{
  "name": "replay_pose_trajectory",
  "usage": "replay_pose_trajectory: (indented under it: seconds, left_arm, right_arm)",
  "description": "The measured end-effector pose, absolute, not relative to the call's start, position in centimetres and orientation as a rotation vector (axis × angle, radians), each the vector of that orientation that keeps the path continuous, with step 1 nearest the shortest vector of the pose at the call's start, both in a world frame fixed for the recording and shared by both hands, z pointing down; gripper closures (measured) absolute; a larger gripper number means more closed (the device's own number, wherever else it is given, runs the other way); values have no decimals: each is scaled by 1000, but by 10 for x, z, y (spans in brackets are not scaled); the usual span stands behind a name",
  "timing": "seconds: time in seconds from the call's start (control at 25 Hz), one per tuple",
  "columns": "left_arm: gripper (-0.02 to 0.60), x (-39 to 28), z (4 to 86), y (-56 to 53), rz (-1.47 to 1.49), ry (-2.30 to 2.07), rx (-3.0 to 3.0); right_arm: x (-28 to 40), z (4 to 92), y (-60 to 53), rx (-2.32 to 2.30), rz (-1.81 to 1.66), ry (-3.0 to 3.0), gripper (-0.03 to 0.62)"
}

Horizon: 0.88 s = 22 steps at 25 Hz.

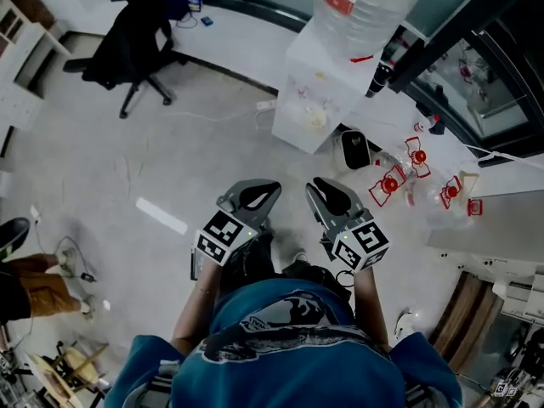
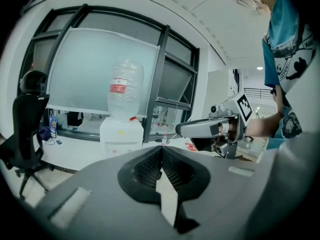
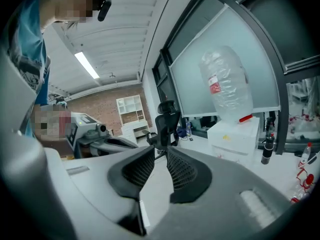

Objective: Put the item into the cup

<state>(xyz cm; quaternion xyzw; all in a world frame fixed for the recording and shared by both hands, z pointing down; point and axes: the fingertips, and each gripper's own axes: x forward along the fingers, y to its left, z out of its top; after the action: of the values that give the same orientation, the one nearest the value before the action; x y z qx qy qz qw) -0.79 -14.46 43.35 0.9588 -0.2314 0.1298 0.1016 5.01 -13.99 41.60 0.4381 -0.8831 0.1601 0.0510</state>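
Note:
Both grippers are held side by side in front of the person's chest, high above the floor. My left gripper (image 1: 265,189) (image 2: 161,148) is shut, its ribbed pads meeting at the tips with nothing between them. My right gripper (image 1: 321,187) (image 3: 160,150) is open by a narrow gap at the tips and holds nothing. Each gripper shows in the other's view: the right gripper (image 2: 220,126) and the left gripper (image 3: 95,136). Small clear and red items (image 1: 393,182) lie on a white counter (image 1: 501,177) at the right. I cannot pick out a cup for certain.
A white water dispenser (image 1: 319,100) (image 2: 120,134) (image 3: 235,134) carries a big clear bottle (image 1: 357,7) just ahead. A black office chair (image 1: 136,49) (image 3: 165,124) stands at the far left. Another person's legs (image 1: 34,279) show at the left edge, and a white strip (image 1: 161,216) lies on the floor.

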Motion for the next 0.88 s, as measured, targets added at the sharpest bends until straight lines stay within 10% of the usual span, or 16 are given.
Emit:
replay_pose_trajectory:
  seconds: [0.88]
  left_arm:
    - [561,96,426,42,375,-895,2782]
  right_arm:
    - [141,406,28,1148,414,-2847,526]
